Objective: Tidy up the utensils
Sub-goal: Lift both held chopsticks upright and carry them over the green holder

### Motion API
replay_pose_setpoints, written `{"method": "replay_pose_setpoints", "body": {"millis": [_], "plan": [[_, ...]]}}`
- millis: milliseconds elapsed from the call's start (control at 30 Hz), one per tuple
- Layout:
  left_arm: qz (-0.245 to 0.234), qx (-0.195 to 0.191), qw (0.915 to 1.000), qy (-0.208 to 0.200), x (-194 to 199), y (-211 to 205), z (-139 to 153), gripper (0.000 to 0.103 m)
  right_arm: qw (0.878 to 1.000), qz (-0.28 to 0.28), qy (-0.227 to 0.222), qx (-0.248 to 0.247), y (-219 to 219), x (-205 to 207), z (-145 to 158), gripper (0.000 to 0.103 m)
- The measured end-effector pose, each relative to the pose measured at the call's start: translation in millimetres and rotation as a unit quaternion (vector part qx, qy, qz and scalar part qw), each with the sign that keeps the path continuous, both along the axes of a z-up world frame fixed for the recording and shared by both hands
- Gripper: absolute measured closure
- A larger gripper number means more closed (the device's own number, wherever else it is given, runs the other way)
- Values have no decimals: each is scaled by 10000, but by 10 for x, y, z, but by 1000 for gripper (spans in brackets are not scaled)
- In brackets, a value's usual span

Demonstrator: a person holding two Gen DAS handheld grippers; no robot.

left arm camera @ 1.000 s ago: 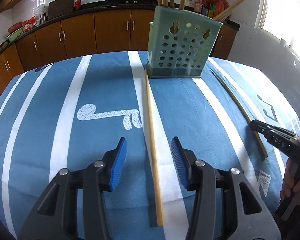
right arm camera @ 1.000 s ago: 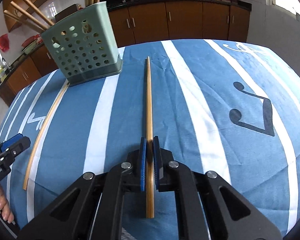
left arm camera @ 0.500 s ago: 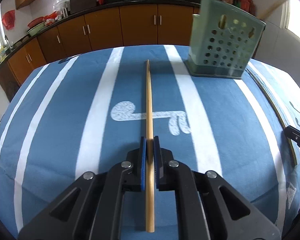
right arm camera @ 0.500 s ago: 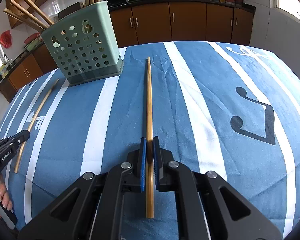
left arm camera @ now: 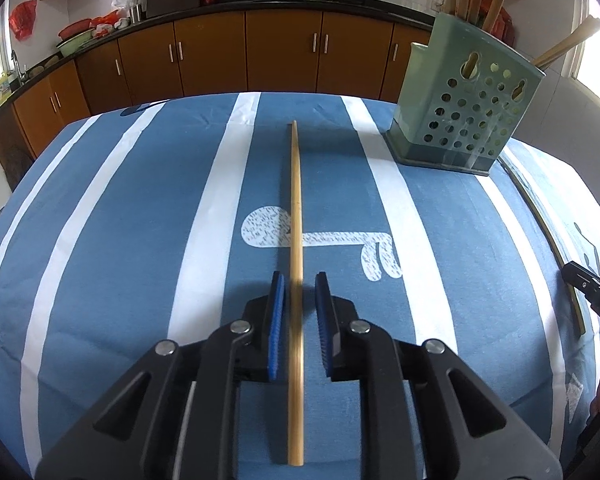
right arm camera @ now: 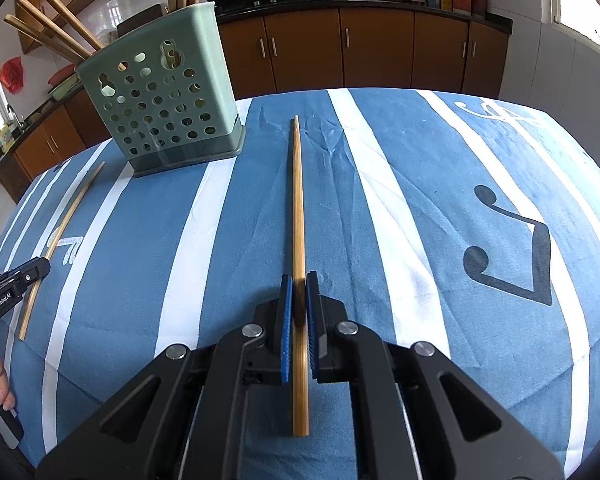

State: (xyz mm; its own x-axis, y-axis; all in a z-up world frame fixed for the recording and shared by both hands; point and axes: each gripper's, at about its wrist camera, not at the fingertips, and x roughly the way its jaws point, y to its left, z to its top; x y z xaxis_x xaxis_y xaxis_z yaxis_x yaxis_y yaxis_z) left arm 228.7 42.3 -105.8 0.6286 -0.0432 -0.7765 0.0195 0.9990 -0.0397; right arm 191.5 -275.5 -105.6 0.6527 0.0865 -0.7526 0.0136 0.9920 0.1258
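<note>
Our left gripper point(left arm camera: 299, 312) has let its blue ribbed pads part since half a second ago, when they were pressed on the bamboo chopstick point(left arm camera: 295, 240); now there is a clear gap on each side of the stick, which lies between them pointing toward the far edge of the table. Our right gripper point(right arm camera: 299, 312) is as it was: its pads sit close against a second bamboo chopstick point(right arm camera: 298, 240), though a thin gap may show on one side, so we judge it held.

The pale green plastic utensil holder point(right arm camera: 160, 108) stands near the far edge, a squarish box pierced with round holes and two keyhole slots. Several more wooden chopsticks point(right arm camera: 56, 28) stand in it, some upright, some leaning out over the rim.

The blue tablecloth point(left arm camera: 140, 240) is white-striped and printed with music notes, slightly creased. In the right wrist view the left gripper's chopstick lies on it near the left edge, slim, straight and tapered.
</note>
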Motion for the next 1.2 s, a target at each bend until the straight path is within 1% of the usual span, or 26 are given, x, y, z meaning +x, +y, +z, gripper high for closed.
{"method": "replay_pose_setpoints", "body": {"millis": [433, 667, 700, 767, 833, 933, 1000, 1200], "plan": [[1, -8, 10000, -1, -1, 1, -1, 86, 10000, 18, 3, -27, 0, -19, -1, 95], [-59, 126, 9999, 6, -91, -13, -4, 86, 9999, 111, 11, 6, -15, -95, -7, 95], [-63, 152, 9999, 7, -111, -17, -5, 87, 9999, 124, 10, -13, -11, -99, -6, 95], [-80, 195, 9998, 10, -145, -19, -5, 95, 9999, 136, 6, 8, -20, -110, -5, 95], [-120, 218, 9997, 38, -169, -10, 0, 95, 9999, 111, -31, 102, -57, -142, 9, 96], [-150, 232, 9996, 28, -205, 22, 65, 96, 9994, 34, -289, 162, -129, -222, 131, 96], [-164, 246, 9995, -134, -247, 39, 187, 96, 9985, -31, -502, 227, -189, -269, 253, 96], [-229, 139, 9968, -748, -363, 92, 690, 96, 9924, -252, -1147, 379, -344, -371, 663, 96]]}}
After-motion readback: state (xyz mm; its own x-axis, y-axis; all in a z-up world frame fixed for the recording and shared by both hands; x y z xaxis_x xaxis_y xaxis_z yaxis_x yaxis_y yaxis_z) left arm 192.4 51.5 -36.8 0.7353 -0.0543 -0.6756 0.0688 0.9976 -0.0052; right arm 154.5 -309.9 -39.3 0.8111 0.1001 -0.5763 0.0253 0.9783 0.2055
